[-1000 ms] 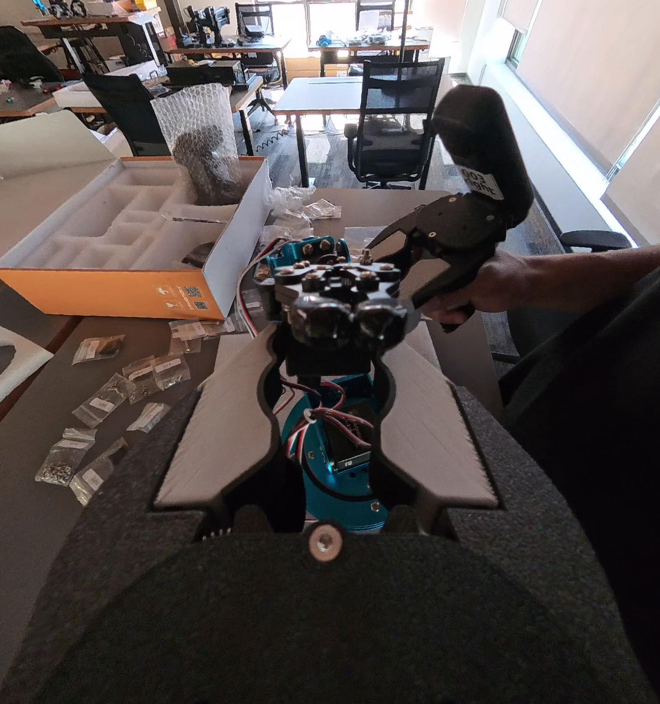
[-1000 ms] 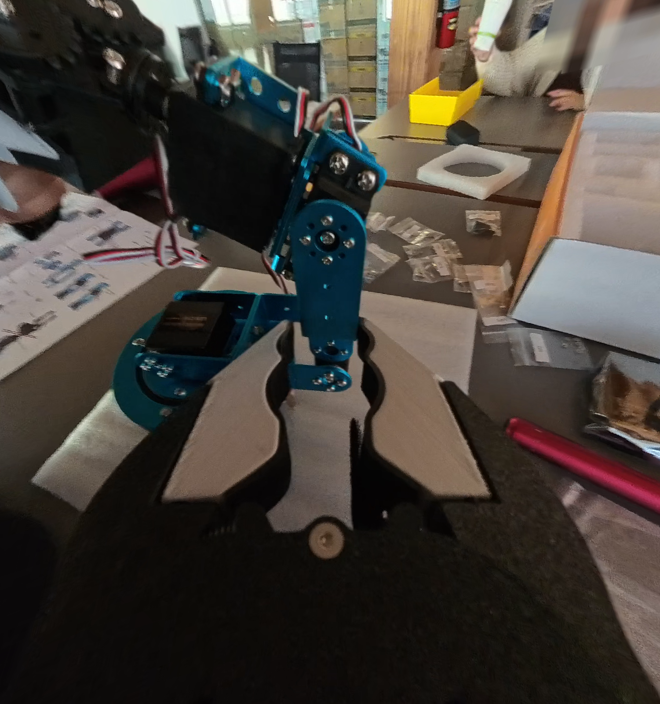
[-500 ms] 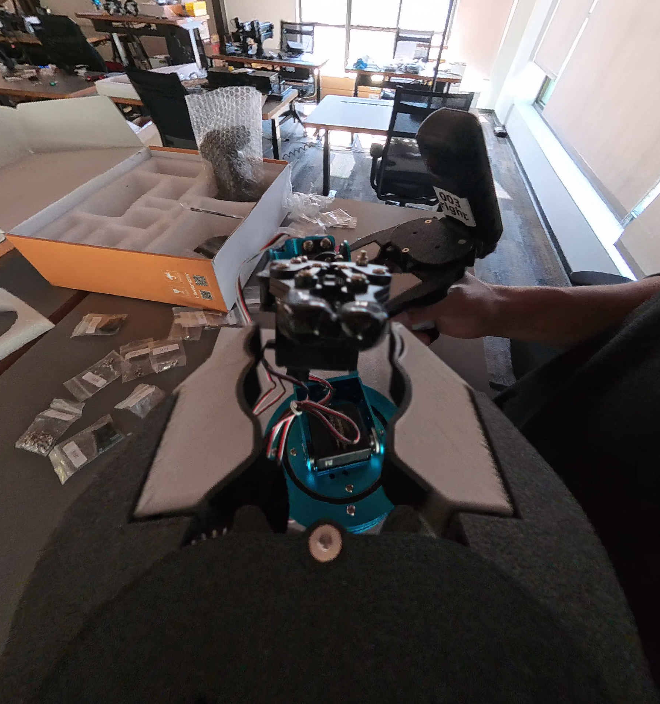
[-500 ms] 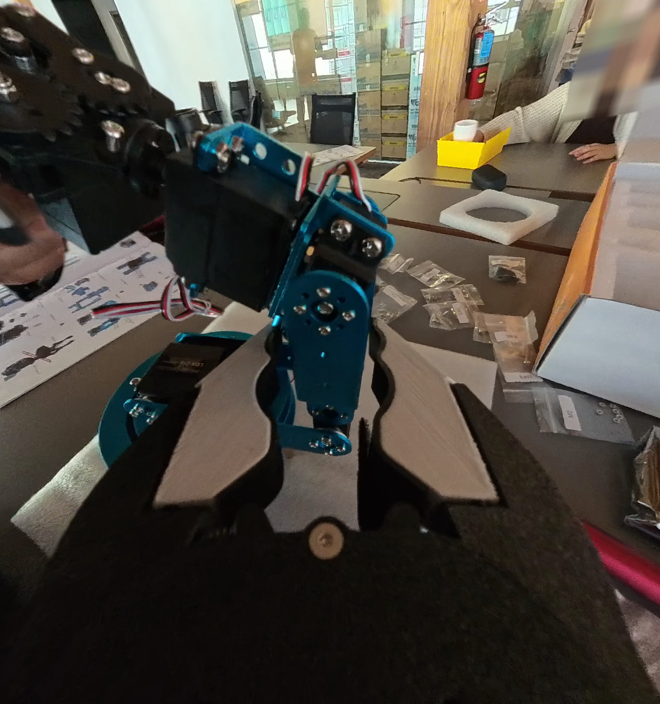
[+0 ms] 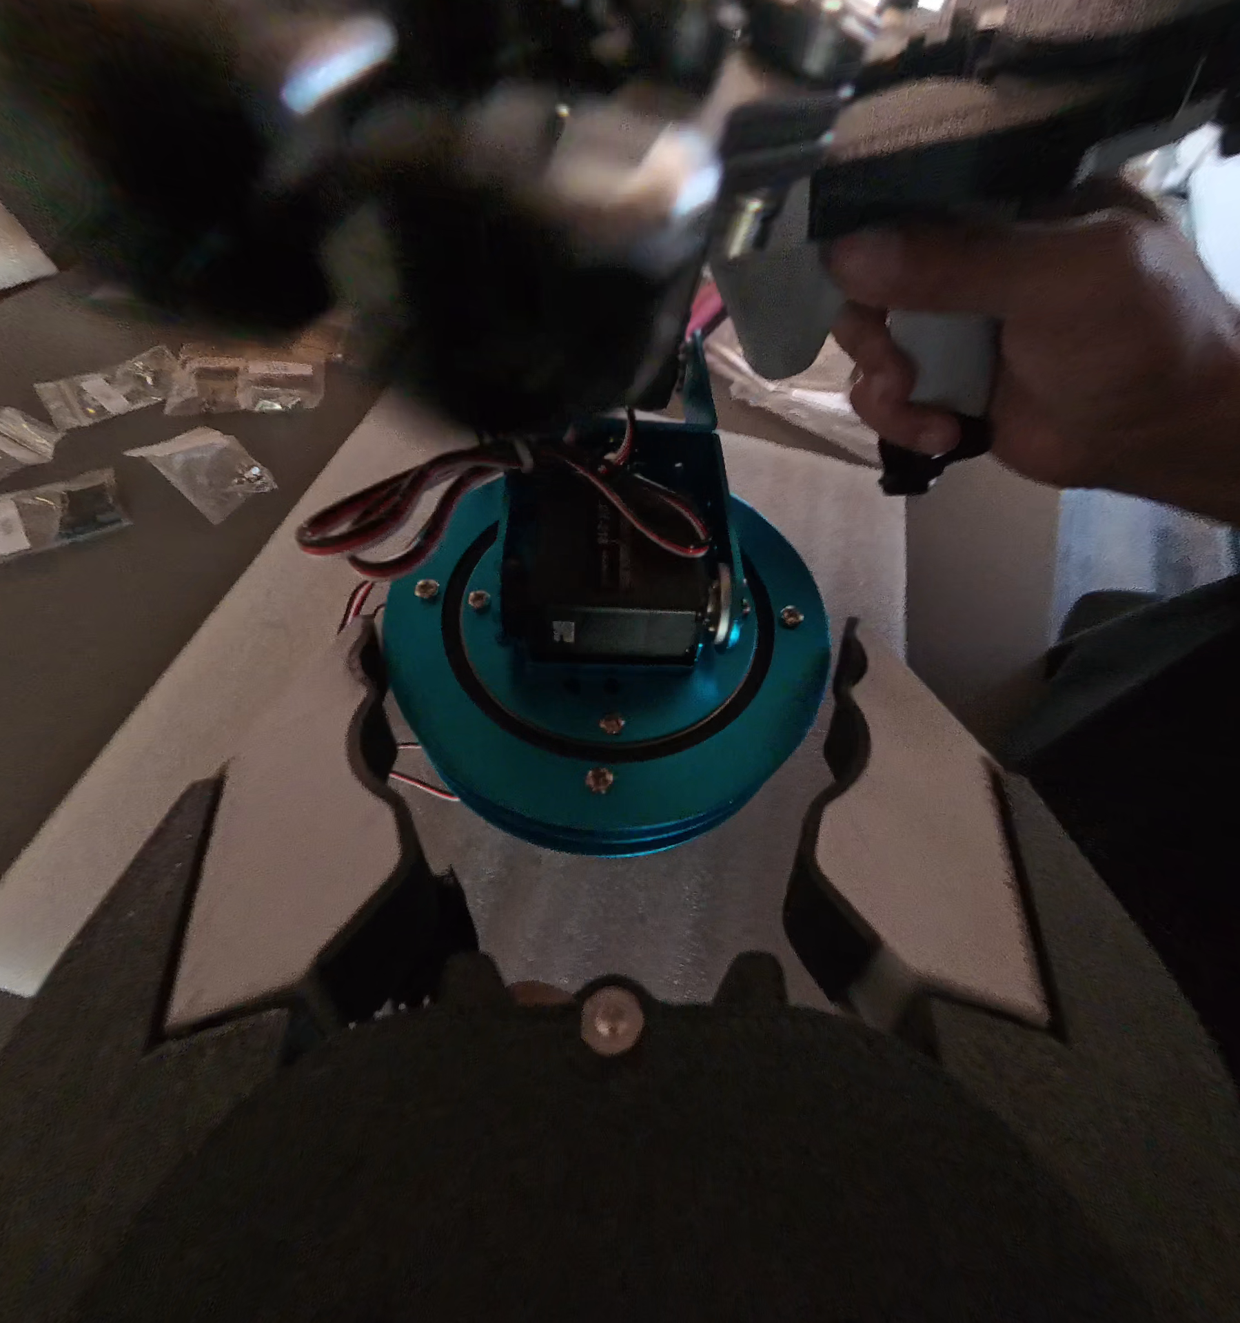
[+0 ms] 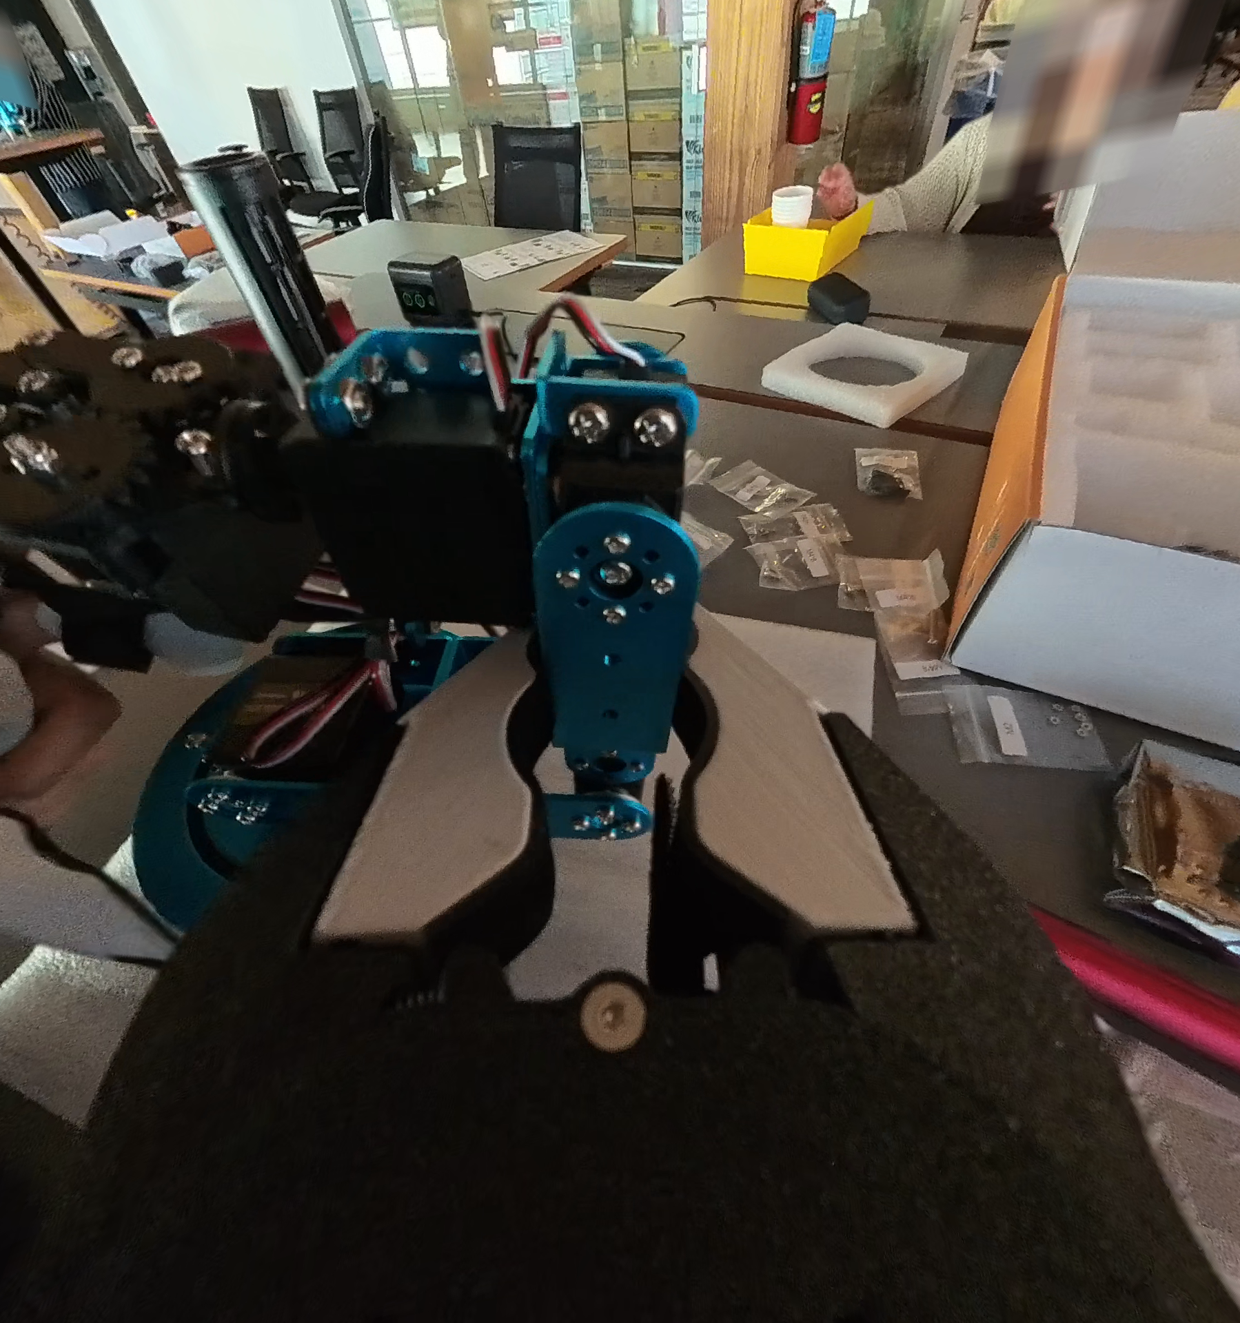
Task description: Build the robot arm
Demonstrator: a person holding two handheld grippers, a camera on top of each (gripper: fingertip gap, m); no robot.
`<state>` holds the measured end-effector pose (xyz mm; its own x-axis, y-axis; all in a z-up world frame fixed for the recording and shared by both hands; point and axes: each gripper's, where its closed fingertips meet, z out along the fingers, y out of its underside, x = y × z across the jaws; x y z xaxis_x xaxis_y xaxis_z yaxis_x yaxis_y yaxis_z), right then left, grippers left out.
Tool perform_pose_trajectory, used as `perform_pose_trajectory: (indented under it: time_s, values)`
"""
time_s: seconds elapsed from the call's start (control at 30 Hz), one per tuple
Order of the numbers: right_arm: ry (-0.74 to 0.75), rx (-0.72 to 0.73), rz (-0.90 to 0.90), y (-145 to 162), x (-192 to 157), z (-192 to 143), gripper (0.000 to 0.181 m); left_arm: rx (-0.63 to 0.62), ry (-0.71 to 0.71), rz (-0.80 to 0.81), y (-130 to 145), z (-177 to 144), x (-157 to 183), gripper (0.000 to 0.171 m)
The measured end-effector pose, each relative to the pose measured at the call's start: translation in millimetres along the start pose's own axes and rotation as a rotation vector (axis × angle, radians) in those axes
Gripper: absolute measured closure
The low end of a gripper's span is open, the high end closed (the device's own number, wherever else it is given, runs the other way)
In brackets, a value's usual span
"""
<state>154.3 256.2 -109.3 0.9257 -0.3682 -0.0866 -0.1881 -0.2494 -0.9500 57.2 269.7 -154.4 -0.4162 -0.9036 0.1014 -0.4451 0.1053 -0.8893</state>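
Blue metal link stands upright, clamped in the right tool. Left tool is spread wide, straddling the round base below.

Left wrist view looks steeply down, close above the blue round base; right wrist view faces it level.

Round base on foam sheet

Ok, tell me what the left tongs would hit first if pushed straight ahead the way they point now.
Probably the round blue base of the small robot arm: it sits between the open left tongs, just ahead of their tips. Depth is hard to judge.
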Motion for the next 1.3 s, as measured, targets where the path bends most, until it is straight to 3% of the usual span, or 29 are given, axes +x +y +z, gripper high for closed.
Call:
perform_pose_trajectory:
  time_s: [0.1,0.6,1.3]
  values:
    - [0.005,-0.012,0.017,-1,-1,1,0.152,-0.006,-0.033,0.058,2,6,-1,0.047]
    - [0.01,-0.117,0.15,-5,-4,5,0.153,-0.025,-0.004,0.029,2,6,-5,0.045]
    - [-0.07,-0.065,0.503,-10,4,-13,0.152,-0.065,0.028,0.076,4,8,4,0.046]
